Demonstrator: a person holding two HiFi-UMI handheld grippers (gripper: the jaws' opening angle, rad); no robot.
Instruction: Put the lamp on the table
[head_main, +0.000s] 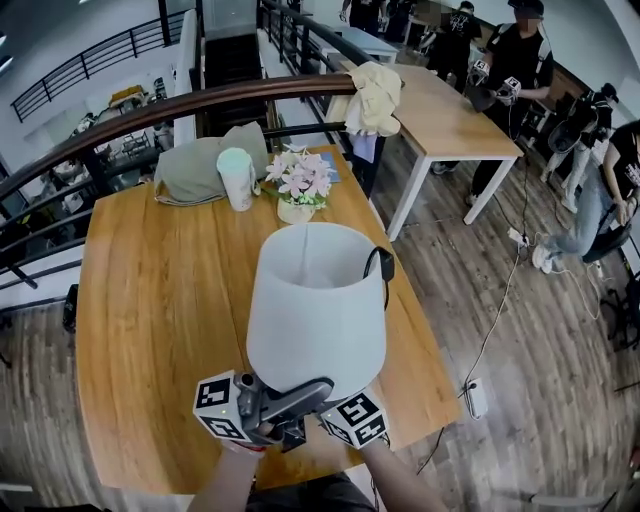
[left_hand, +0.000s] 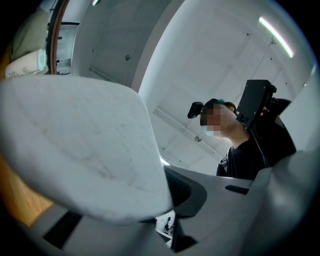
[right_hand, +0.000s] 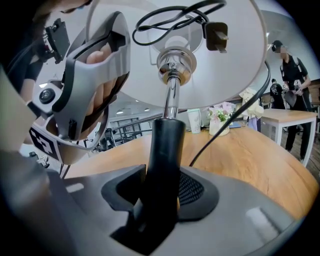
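A lamp with a white shade (head_main: 315, 300) hangs over the near part of the wooden table (head_main: 150, 300), held from below by both grippers. In the right gripper view, my right gripper (right_hand: 162, 197) is shut on the lamp's black stem (right_hand: 166, 145), and the cord and plug (right_hand: 216, 34) lie coiled inside the shade (right_hand: 240, 55). My left gripper (head_main: 255, 388) sits at the shade's lower rim, shut on that edge. The shade (left_hand: 75, 145) fills the left of the left gripper view, in front of one dark pad (left_hand: 187, 192). The lamp's base is hidden.
At the table's far end stand a pot of pink flowers (head_main: 300, 185), a pale cup (head_main: 237, 178) and a grey-green bundle (head_main: 195, 165). A curved railing (head_main: 150, 110) runs behind. A second table (head_main: 450, 110) and several people (head_main: 520, 60) are at the right; a cable and socket (head_main: 477, 397) lie on the floor.
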